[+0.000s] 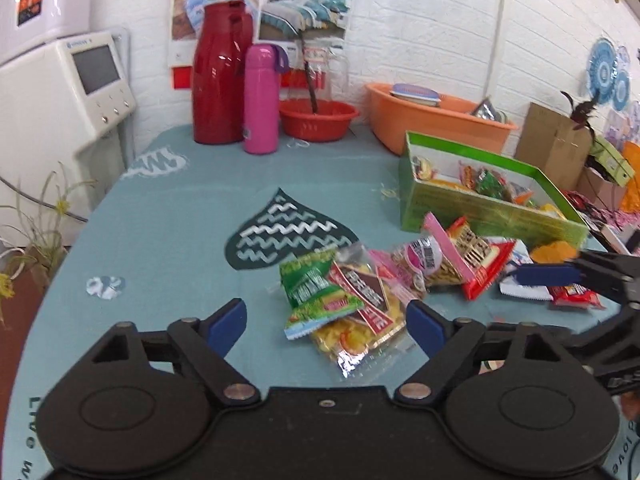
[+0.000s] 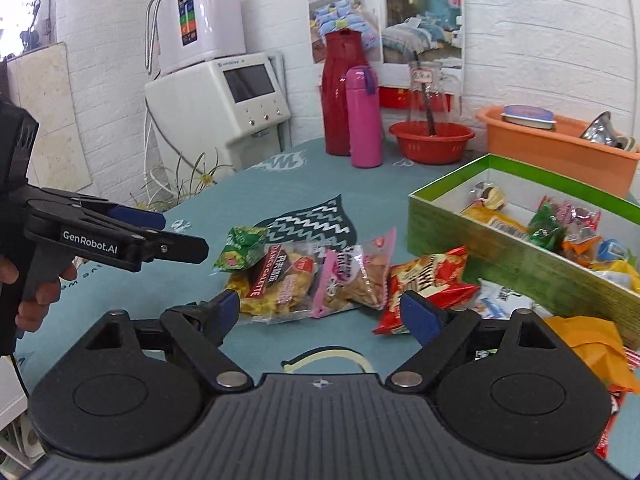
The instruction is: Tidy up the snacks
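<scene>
On the teal tablecloth (image 1: pixel 168 216), loose snack packets (image 1: pixel 344 300) lie heaped just left of the green box (image 1: pixel 480 208), already part-filled, so it looks like the collecting bin. Left gripper (image 1: pixel 326 322) hovers wide open and empty, framing the near packets, likely lining up a pick. Right gripper (image 2: pixel 320 312) gapes empty too. Its camera looks down into the box (image 2: pixel 448 216) and catches a cream rubber band (image 2: pixel 332 358); the left camera shows neither.

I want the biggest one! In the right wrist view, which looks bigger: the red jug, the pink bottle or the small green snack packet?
1. Tall red plastic jug
2. Pink metal bottle
3. Small green foil snack packet, though it lies nearer the camera.
</scene>
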A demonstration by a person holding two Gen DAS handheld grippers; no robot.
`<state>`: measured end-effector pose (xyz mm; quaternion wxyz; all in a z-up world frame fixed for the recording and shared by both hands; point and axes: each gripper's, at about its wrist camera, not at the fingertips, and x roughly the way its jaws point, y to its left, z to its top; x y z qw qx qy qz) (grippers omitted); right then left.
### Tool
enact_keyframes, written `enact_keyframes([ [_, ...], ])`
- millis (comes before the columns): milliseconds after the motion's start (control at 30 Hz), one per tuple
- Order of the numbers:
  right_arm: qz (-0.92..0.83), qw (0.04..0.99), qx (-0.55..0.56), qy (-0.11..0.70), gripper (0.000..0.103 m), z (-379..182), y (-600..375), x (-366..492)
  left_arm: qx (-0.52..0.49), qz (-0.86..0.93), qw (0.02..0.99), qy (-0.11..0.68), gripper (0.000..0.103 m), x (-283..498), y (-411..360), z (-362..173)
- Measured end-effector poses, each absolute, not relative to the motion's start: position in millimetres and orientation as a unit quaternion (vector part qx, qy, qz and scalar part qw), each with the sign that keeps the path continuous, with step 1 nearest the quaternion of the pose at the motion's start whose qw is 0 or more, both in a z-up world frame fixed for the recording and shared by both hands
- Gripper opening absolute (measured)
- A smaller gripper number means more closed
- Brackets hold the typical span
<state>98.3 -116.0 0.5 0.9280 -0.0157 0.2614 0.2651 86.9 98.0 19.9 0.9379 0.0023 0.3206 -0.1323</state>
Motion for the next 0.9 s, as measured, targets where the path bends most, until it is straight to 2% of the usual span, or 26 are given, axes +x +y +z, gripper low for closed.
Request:
enact_keyframes([
  [100, 0.279, 0.919, -0.026, 0.279, 0.103, -11.2, -97.4, 110.3, 0.007, -0.149, 0.930, 0.337, 0.103, 89.3, 95.7, 4.9],
  [200, 0.283, 0.913, -0.028, 0.294, 0.103, -22.3, -85.4, 124.1, -0.014, -0.149, 0.924, 0.351, 0.095, 99.5, 101.4, -9.2],
  [367, 0.281, 0.910, -0.003, 0.305, 0.103, -33.8, -80.0, 144.0, -0.069, -0.146, 0.918, 0.363, 0.096, 119.1, 114.1, -20.5],
  [433, 0.285, 0.906, 0.006, 0.314, 0.099, -39.0, -78.7, 150.3, -0.077, -0.146, 0.917, 0.363, 0.096, 125.0, 115.2, -22.1],
  [500, 0.298, 0.899, 0.016, 0.322, 0.086, -43.5, -78.2, 154.0, -0.085, -0.147, 0.915, 0.366, 0.097, 130.2, 115.5, -24.4],
  [567, 0.308, 0.894, 0.027, 0.324, 0.082, -45.3, -79.0, 153.5, -0.098, -0.148, 0.914, 0.365, 0.099, 134.8, 116.0, -25.8],
  [767, 0.307, 0.895, 0.025, 0.322, 0.083, -44.9, -76.7, 152.9, -0.116, -0.149, 0.912, 0.364, 0.096, 146.6, 108.8, -25.3],
  [833, 0.305, 0.895, 0.026, 0.324, 0.082, -46.3, -74.4, 155.2, -0.110, -0.158, 0.911, 0.365, 0.086, 143.2, 105.8, -23.7],
  [867, 0.305, 0.895, 0.022, 0.325, 0.077, -46.8, -73.8, 154.1, -0.102, -0.160, 0.912, 0.365, 0.086, 140.5, 104.4, -22.1],
  [900, 0.305, 0.895, 0.019, 0.326, 0.060, -46.6, -74.1, 151.8, -0.097, -0.161, 0.912, 0.364, 0.085, 138.1, 104.2, -20.7],
])
